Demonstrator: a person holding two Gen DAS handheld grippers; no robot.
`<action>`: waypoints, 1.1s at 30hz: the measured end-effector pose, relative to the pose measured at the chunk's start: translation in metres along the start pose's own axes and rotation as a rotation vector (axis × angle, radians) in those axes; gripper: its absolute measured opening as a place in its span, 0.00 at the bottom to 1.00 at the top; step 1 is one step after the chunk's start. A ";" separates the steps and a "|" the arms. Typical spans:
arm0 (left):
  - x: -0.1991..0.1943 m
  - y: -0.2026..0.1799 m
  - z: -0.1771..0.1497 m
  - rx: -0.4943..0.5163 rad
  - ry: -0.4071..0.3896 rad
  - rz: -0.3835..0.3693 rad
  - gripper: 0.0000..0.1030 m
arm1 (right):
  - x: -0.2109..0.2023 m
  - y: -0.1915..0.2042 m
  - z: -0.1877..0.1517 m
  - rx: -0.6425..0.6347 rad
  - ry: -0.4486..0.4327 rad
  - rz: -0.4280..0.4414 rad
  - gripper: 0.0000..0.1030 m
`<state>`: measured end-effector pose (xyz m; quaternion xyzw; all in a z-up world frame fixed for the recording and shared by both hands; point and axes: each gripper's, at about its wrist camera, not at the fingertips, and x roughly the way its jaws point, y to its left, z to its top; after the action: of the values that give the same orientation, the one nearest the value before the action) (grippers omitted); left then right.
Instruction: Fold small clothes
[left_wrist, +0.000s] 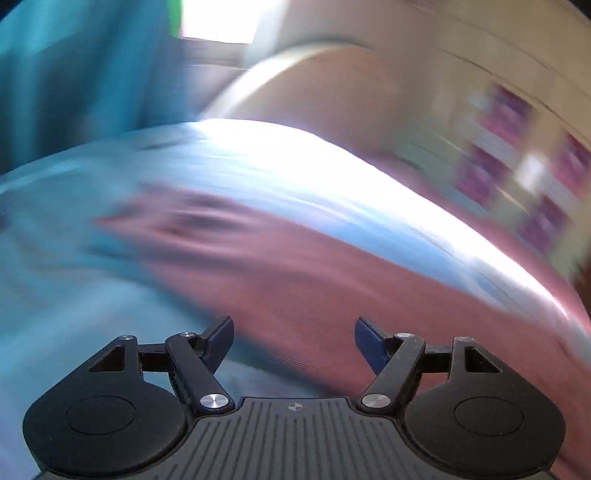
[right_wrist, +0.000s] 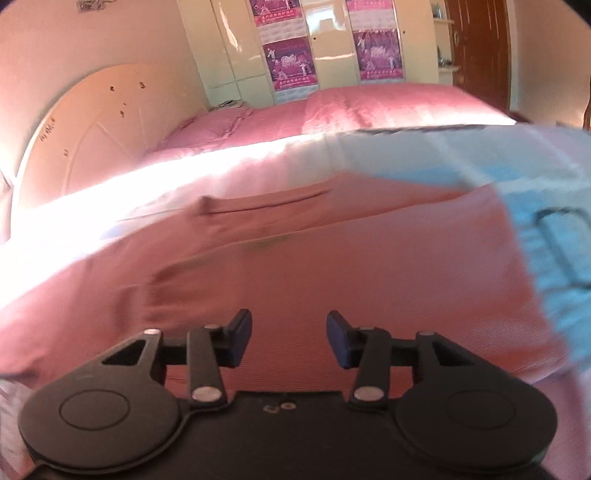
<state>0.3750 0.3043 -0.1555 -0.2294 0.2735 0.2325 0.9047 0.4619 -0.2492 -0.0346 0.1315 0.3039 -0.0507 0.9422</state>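
Note:
A salmon-pink garment (right_wrist: 295, 258) lies spread flat on a light blue sheet (right_wrist: 554, 236), with a seam or pocket line across its far part. My right gripper (right_wrist: 289, 338) is open and empty, low over the garment's near part. In the blurred left wrist view the same pink garment (left_wrist: 314, 280) lies on the blue sheet (left_wrist: 74, 295). My left gripper (left_wrist: 294, 341) is open and empty, above the garment's near edge where it meets the sheet.
A bed with a pink cover (right_wrist: 369, 107) fills the background, with a cream headboard (right_wrist: 110, 122) at left. A pale wardrobe with purple posters (right_wrist: 291, 62) and a brown door (right_wrist: 480, 48) stand behind. Bright sunlight crosses the sheet.

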 end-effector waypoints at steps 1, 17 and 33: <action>0.006 0.027 0.008 -0.069 -0.001 0.022 0.69 | 0.003 0.013 -0.002 0.006 0.006 0.008 0.41; 0.089 0.115 0.030 -0.453 0.043 -0.229 0.10 | -0.003 0.095 -0.001 0.091 -0.017 -0.006 0.42; 0.028 -0.179 -0.001 0.168 0.116 -0.642 0.07 | -0.036 0.024 -0.012 0.205 -0.089 -0.065 0.43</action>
<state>0.4929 0.1713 -0.1221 -0.2412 0.2567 -0.1010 0.9304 0.4299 -0.2226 -0.0178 0.2146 0.2590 -0.1181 0.9343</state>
